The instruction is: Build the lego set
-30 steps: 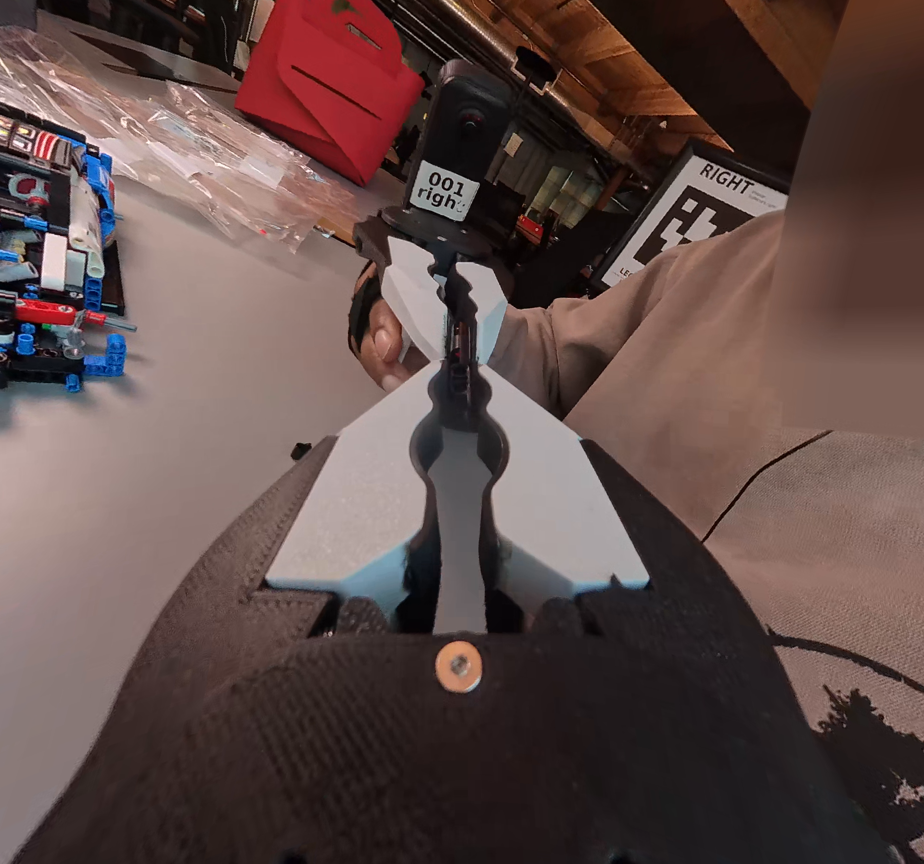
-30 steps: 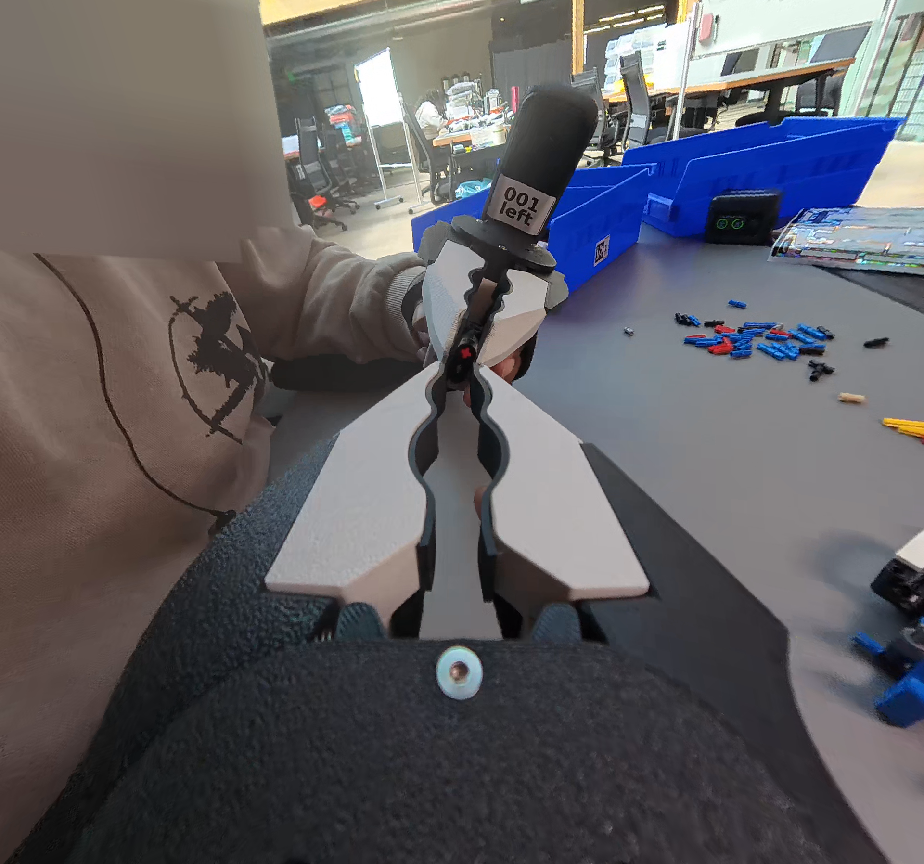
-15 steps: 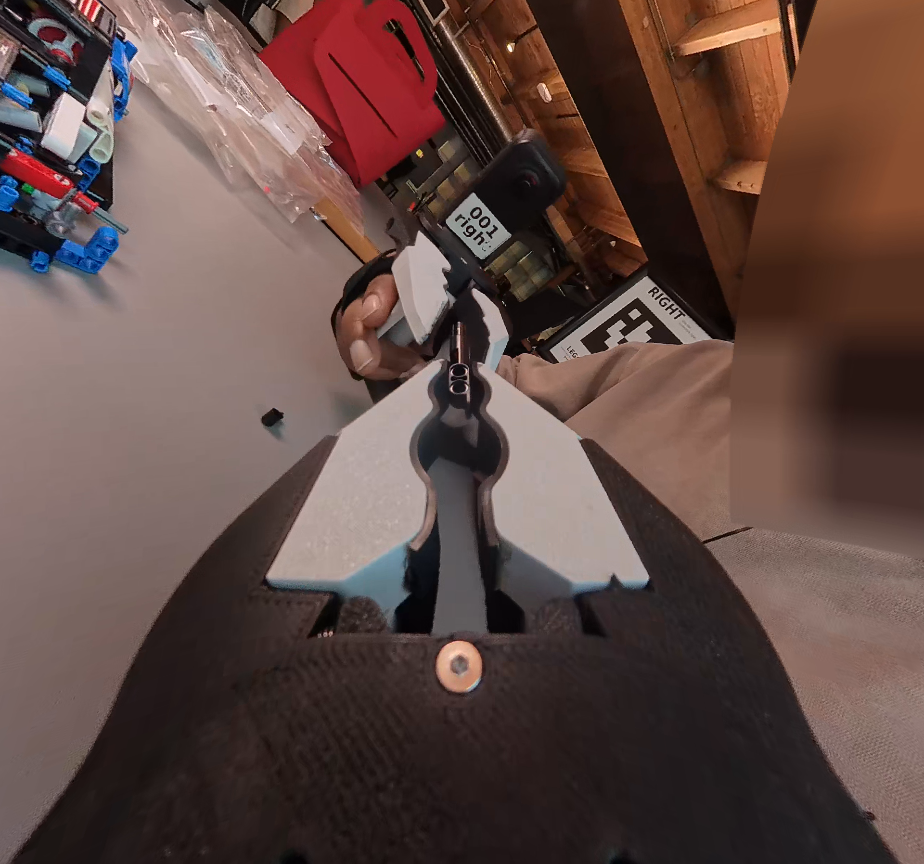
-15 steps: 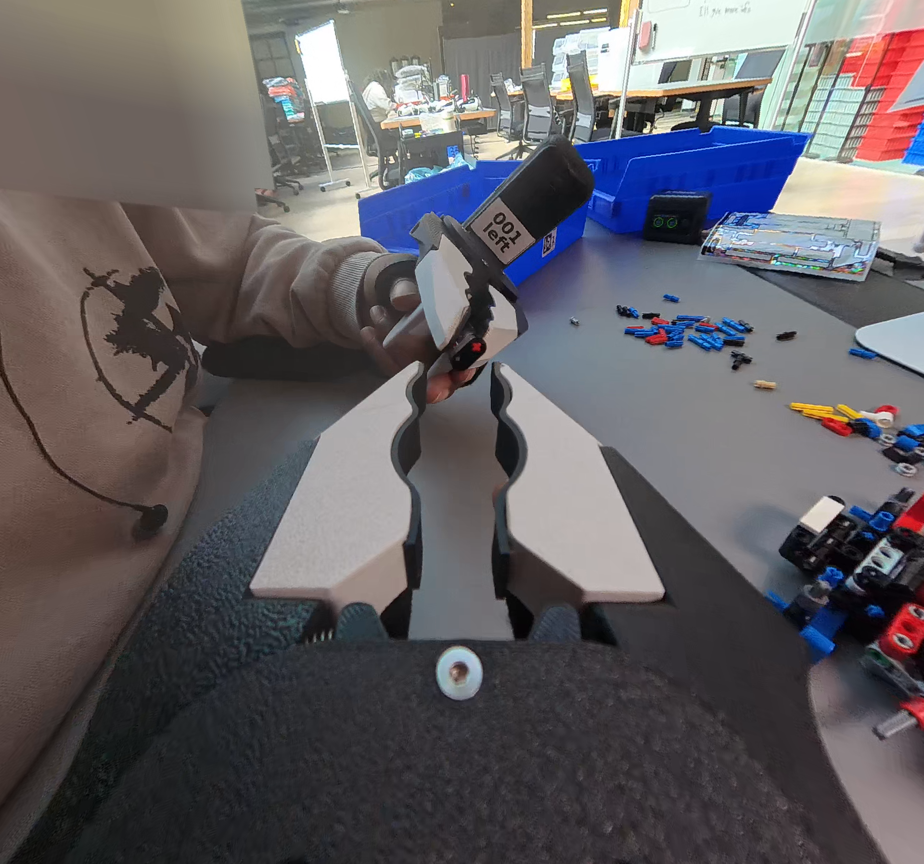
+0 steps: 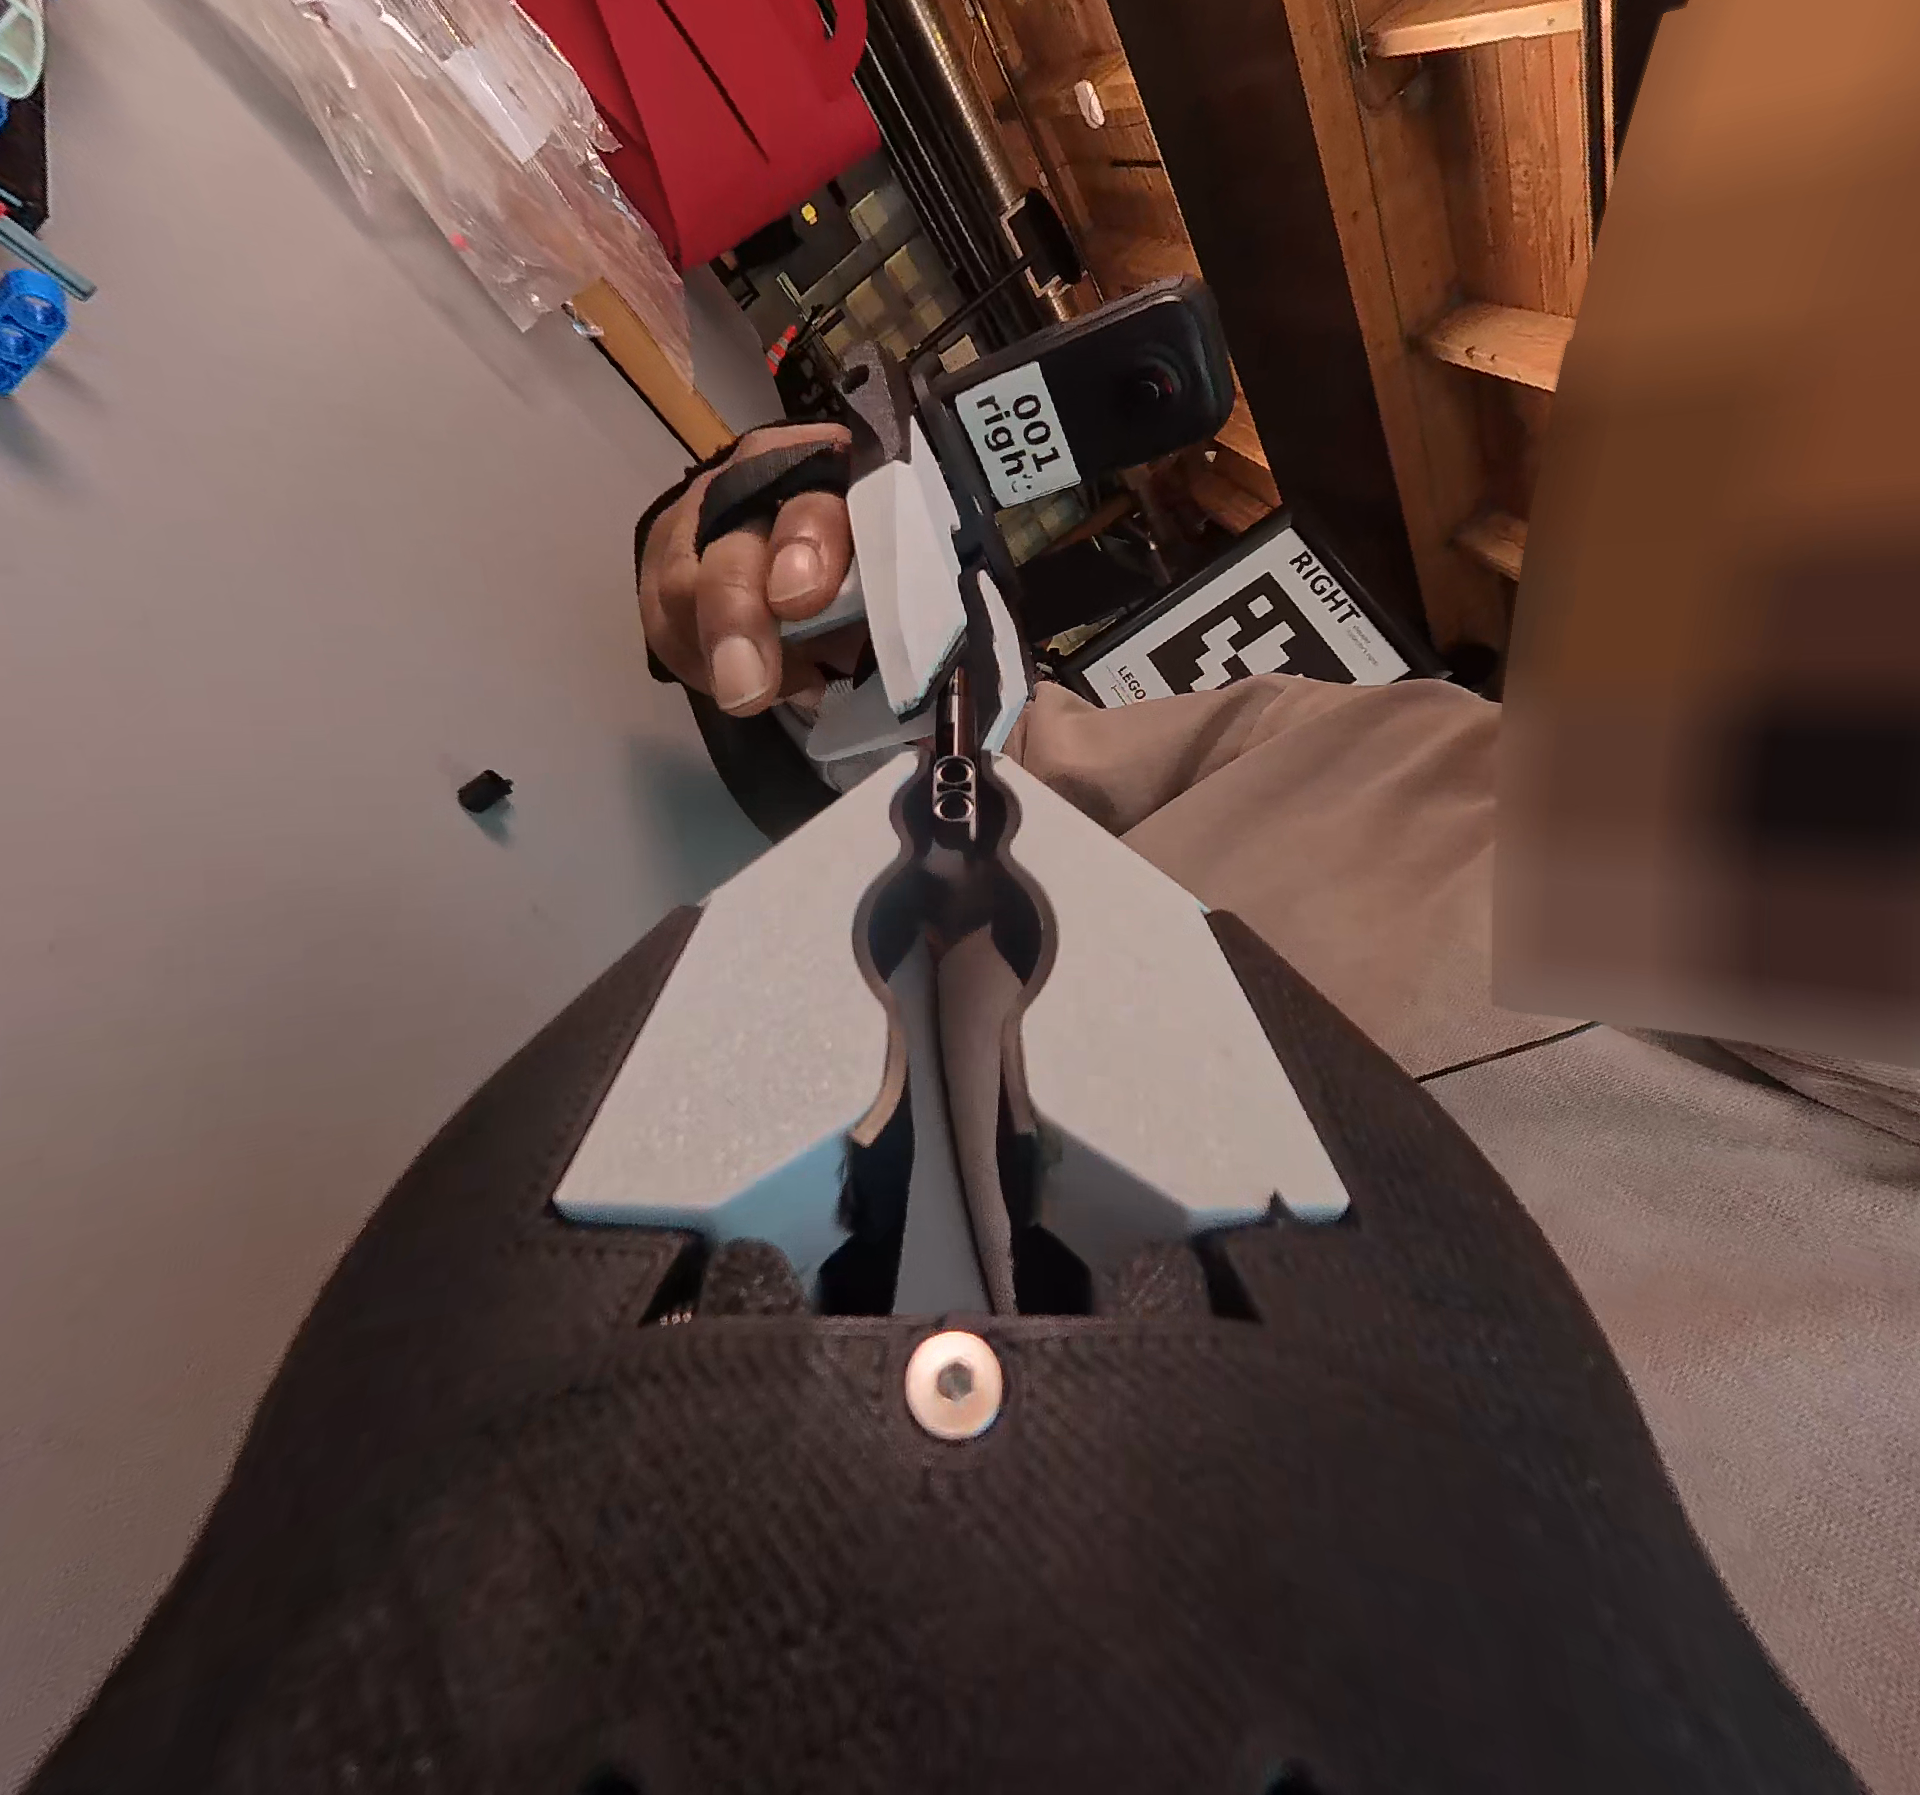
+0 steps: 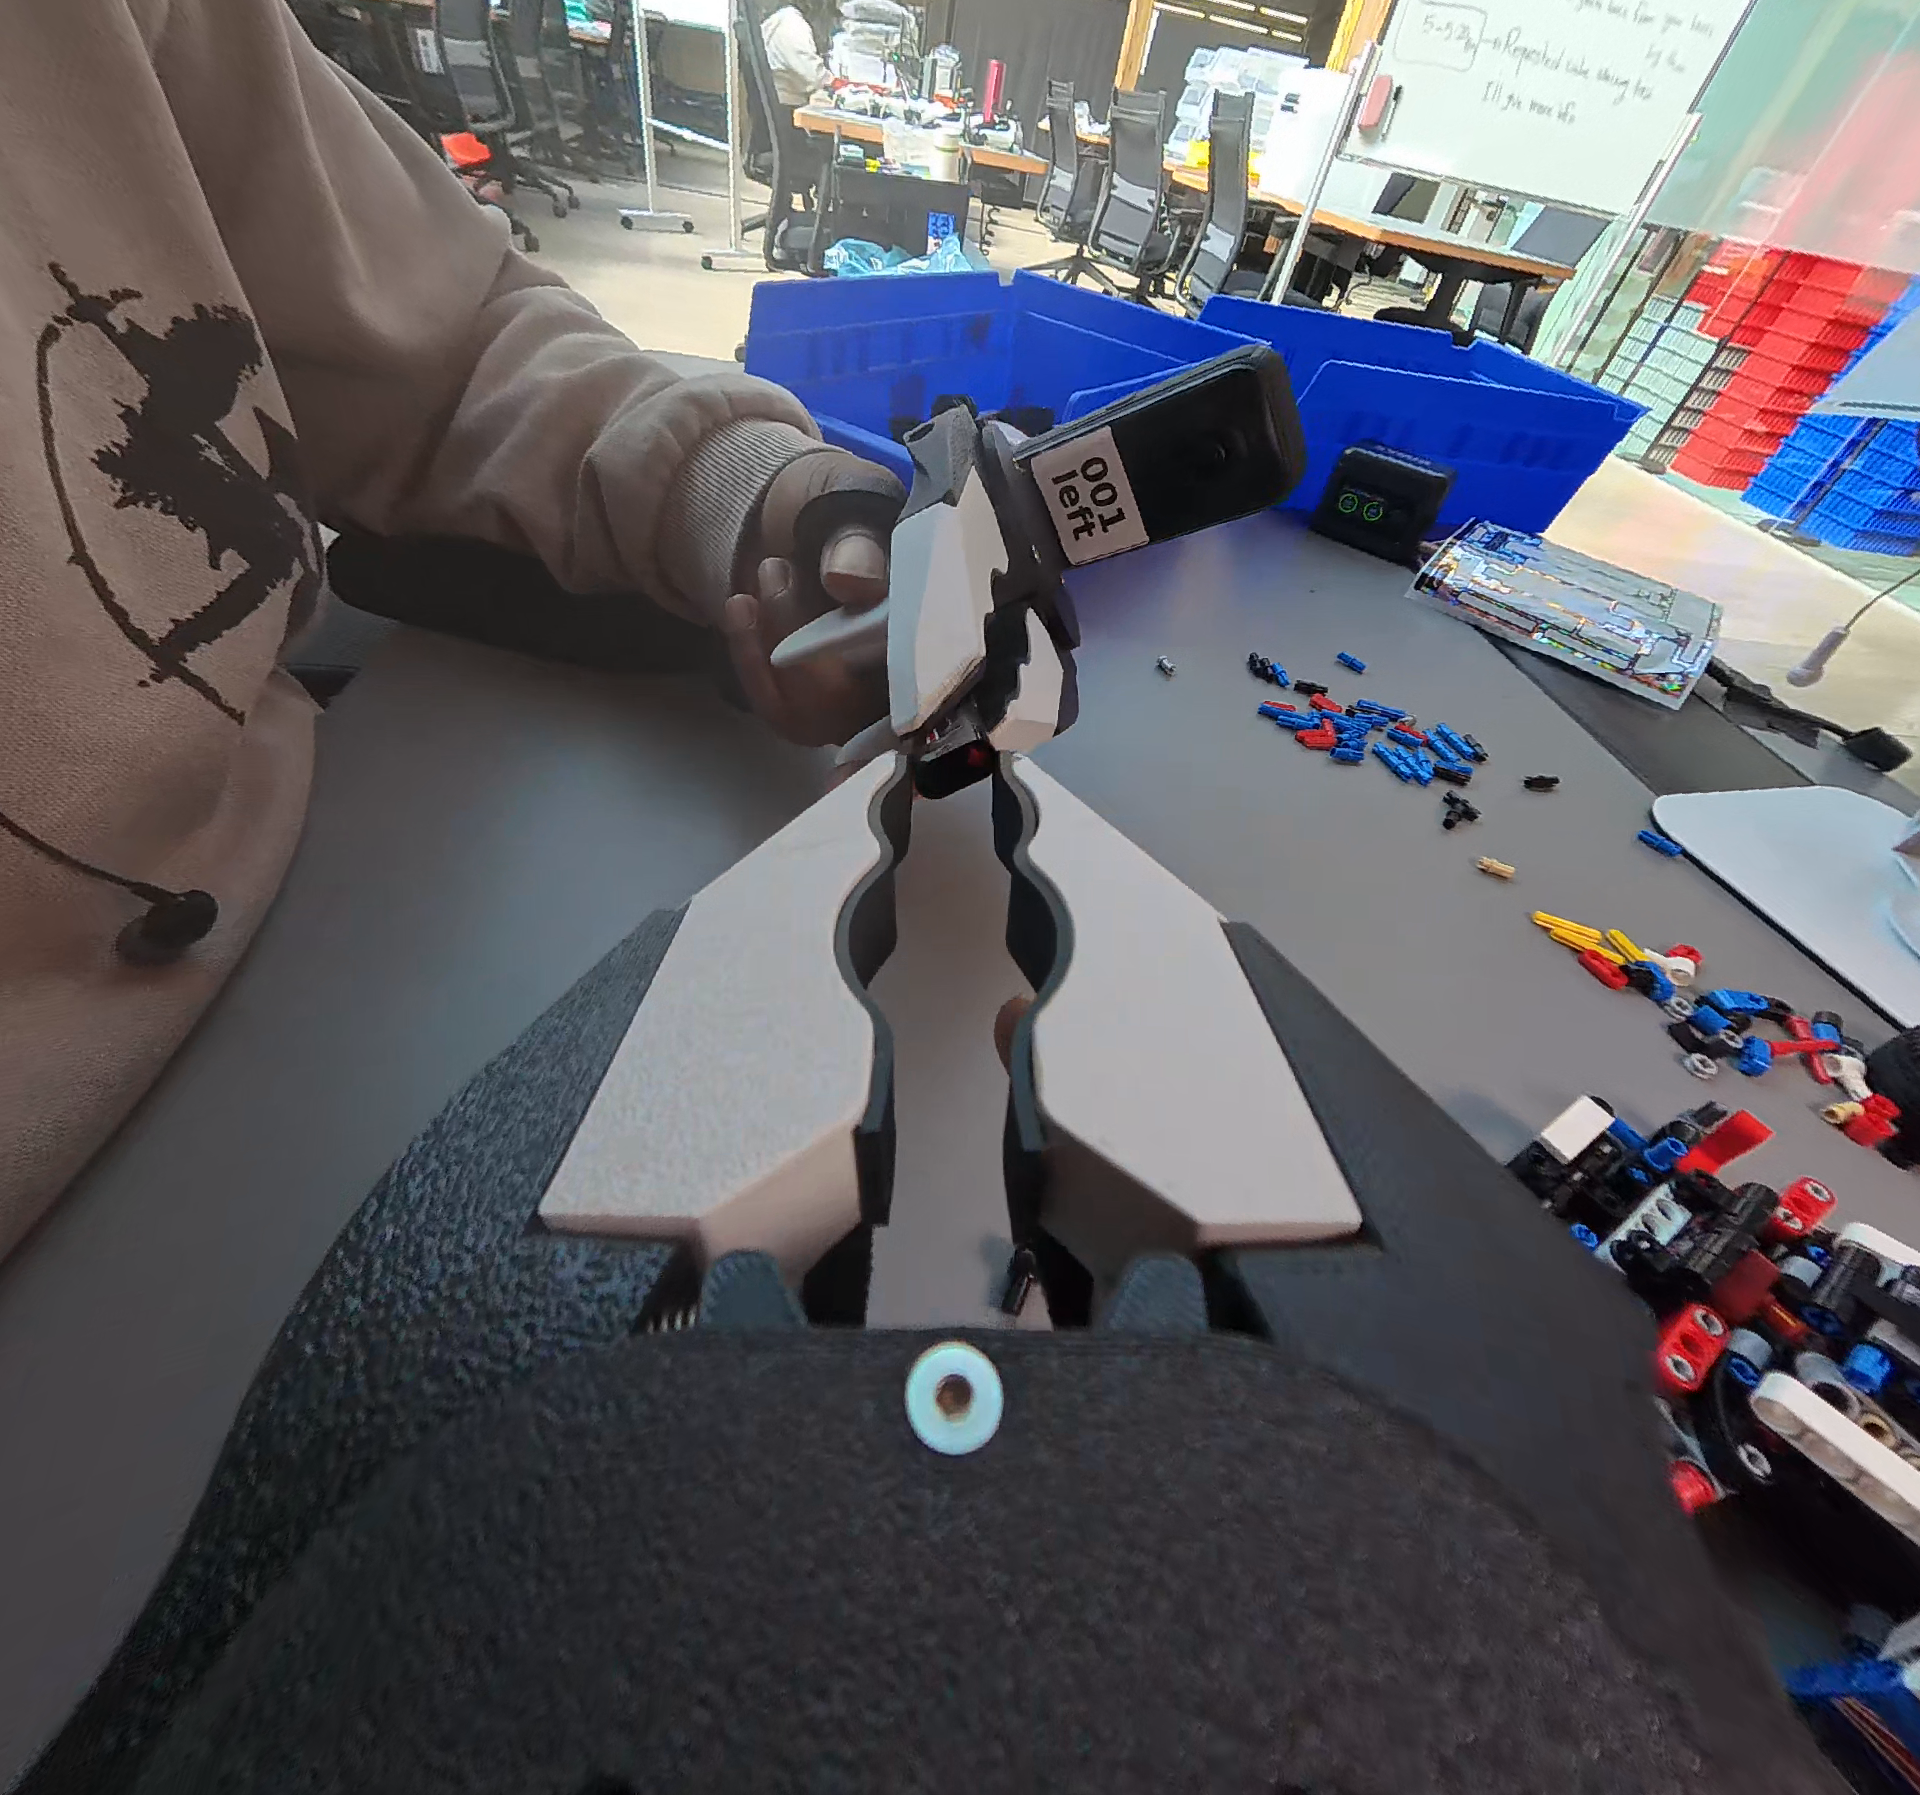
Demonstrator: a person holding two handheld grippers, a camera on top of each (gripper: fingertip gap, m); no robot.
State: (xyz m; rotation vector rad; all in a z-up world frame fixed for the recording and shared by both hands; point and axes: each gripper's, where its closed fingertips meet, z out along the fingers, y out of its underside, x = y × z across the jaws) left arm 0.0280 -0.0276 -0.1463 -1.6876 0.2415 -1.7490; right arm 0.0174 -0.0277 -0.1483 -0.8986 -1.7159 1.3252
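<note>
Left gripper [image 5: 954, 795] was clenched on a small black lego beam [image 5: 954, 798], held above the grey table [image 5: 260, 706]. Right gripper [image 6: 951, 781] faced it tip to tip, jaws released and parted, its tips either side of the beam [image 6: 951, 766]. Right of the beam, loose blue and red pins [image 6: 1361, 727] lay on the table; nearer, the part-built lego model [image 6: 1714, 1257] sat at the right edge.

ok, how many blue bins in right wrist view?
2: one bin behind the left gripper; the other bin right of it, beside the small black device. More may be hidden.
</note>
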